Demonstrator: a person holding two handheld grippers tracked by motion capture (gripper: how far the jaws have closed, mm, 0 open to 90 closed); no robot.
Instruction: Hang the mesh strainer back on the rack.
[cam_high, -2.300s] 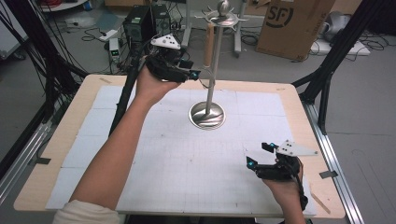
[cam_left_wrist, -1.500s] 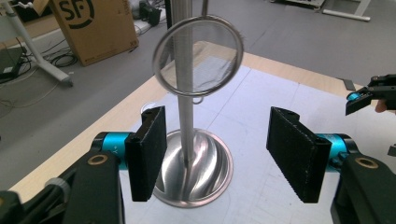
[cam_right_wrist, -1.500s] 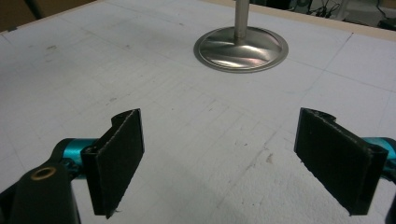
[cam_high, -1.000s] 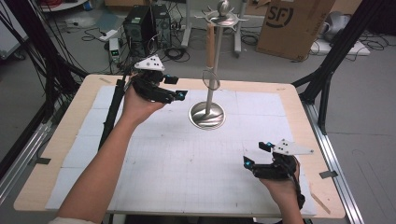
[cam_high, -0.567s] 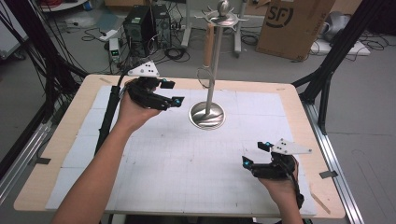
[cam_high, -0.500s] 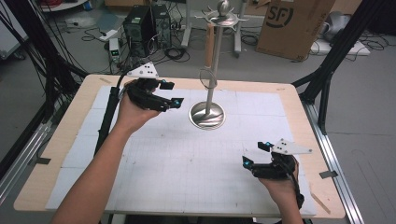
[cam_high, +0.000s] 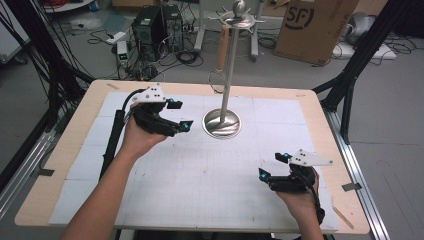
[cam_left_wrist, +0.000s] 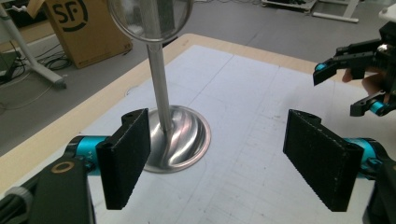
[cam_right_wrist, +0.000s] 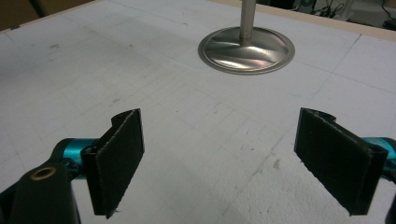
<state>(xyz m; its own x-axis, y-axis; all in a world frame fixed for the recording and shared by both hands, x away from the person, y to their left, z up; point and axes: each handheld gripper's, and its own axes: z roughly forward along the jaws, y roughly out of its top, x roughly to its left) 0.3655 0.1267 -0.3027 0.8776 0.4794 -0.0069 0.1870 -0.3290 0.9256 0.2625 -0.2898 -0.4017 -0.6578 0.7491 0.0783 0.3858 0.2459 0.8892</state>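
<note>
We hold the left gripper (cam_high: 179, 114), jaws spread and just opening, empty, nearer the upright stand (cam_high: 228, 75); right gripper (cam_high: 272, 165) spread, farther.

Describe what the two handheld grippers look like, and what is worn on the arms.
Left gripper and right gripper: black bodies, flat black textured jaws on turquoise mounts, each topped by a light grey three-cornered plate with dark dots. A black cable trails from the left one. The forearms are bare; a dark strap runs along the right wrist.

Grey floor (cam_high: 395, 100); cardboard box (cam_high: 312, 27), computer tower (cam_high: 150, 25), loose cables (cam_high: 180, 50) beyond pale-edged surface (cam_high: 320, 125); black frame struts (cam_high: 360, 60).
</note>
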